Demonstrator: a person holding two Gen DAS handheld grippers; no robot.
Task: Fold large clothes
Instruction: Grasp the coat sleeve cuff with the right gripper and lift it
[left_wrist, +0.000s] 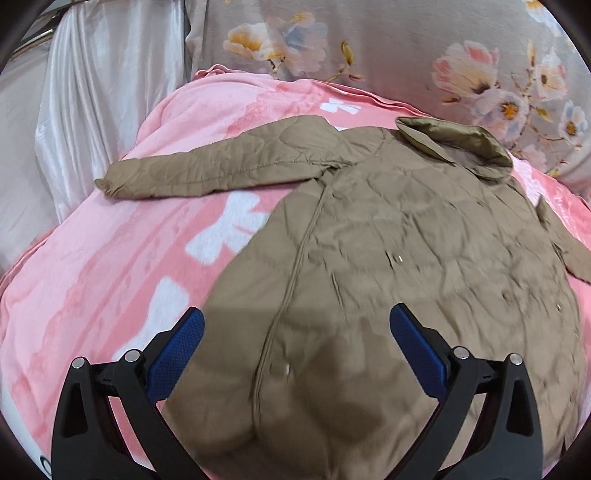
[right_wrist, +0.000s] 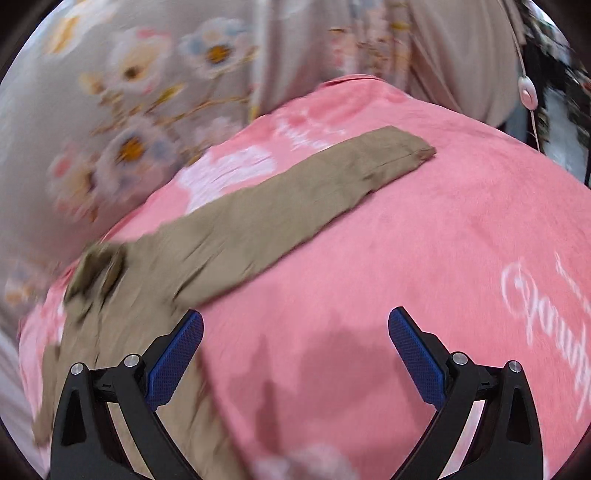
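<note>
A tan quilted jacket (left_wrist: 388, 251) lies spread flat on a pink blanket (left_wrist: 110, 266), collar at the far right and one sleeve (left_wrist: 207, 170) stretched out to the left. My left gripper (left_wrist: 295, 328) is open and empty, hovering over the jacket's lower body. In the right wrist view the jacket's other sleeve (right_wrist: 295, 195) stretches up and to the right across the blanket (right_wrist: 424, 240), and the jacket body lies at the lower left. My right gripper (right_wrist: 295, 328) is open and empty above the blanket, just right of the jacket's edge.
A grey floral bedcover (left_wrist: 406, 48) rises behind the blanket. White satin cloth (left_wrist: 92, 92) hangs at the far left. A pink cord with a switch (right_wrist: 526, 90) hangs at the far right in the right wrist view.
</note>
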